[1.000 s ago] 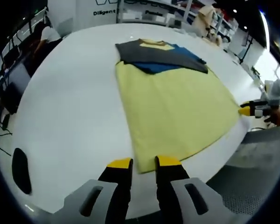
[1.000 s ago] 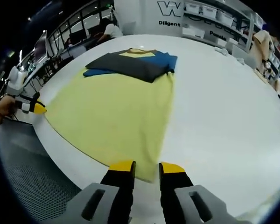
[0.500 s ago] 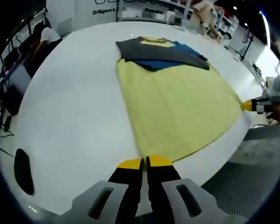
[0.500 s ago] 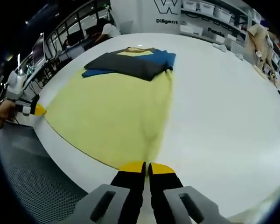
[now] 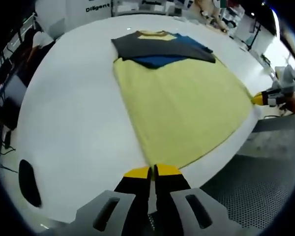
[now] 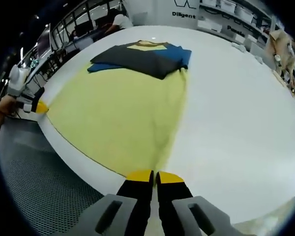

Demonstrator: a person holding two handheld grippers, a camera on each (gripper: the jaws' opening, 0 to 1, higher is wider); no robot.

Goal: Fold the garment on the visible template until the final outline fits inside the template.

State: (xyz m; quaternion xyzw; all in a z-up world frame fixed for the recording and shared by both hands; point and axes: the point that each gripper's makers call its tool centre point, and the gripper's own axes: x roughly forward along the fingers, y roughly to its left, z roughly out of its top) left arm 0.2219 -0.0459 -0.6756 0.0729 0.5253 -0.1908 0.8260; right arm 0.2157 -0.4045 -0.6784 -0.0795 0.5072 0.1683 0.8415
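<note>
A yellow garment lies flat on the white table, its hem toward me. Its grey sleeves and blue parts are folded across the far end. My left gripper is shut on the near hem corner. In the right gripper view the same garment spreads leftward, and my right gripper is shut on the other hem corner. Each gripper also shows small at the other view's side: the right gripper and the left gripper, both at the table edge.
The table's rounded edge runs just below the hem, with grey mesh flooring beyond it. A dark oval mark sits on the table at near left. Shelves with boxes and a seated person stand far behind.
Both grippers went from open at the hem corners to shut on them. Since then both views have shifted slightly, showing more of the floor below the table edge.
</note>
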